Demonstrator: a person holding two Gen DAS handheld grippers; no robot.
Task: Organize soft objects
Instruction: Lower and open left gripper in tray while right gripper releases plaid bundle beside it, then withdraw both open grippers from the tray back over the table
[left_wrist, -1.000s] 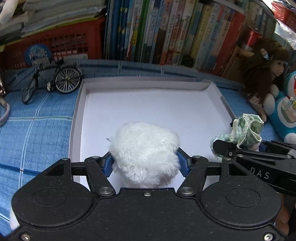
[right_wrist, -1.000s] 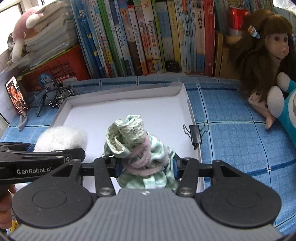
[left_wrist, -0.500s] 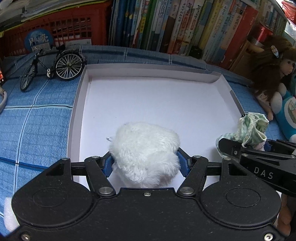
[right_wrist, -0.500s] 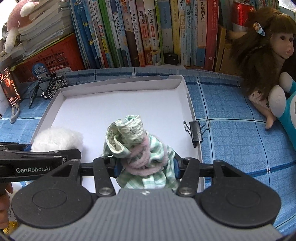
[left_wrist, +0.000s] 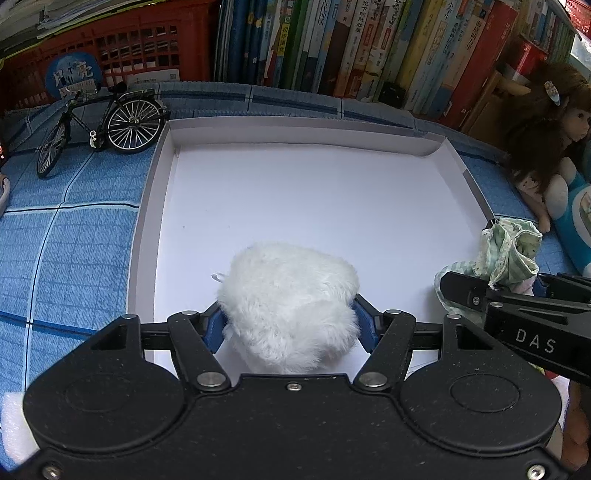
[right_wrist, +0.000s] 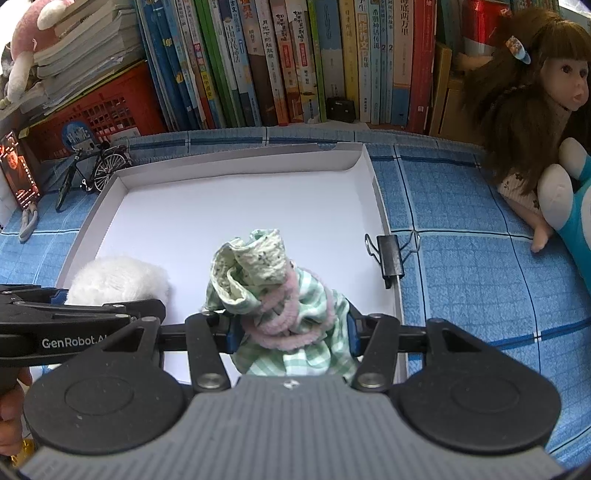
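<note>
Both claws are hovering over the tray (left_wrist: 147, 206) — left claw (left_wrist: 290, 325) clenching the pompom (left_wrist: 288, 295), right claw (right_wrist: 291, 332) clenching the cloth (right_wrist: 266, 280) — likely for placing inside.

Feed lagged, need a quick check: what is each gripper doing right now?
Left gripper: closed on the white fluffy ball.
Right gripper: closed on the green cloth bundle.

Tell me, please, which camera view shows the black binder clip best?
The right wrist view: the binder clip sits in plain sight on the right rim of the white tray, handles spread. In the left wrist view, only a dark sliver at that rim shows, behind the green cloth bundle.
</note>
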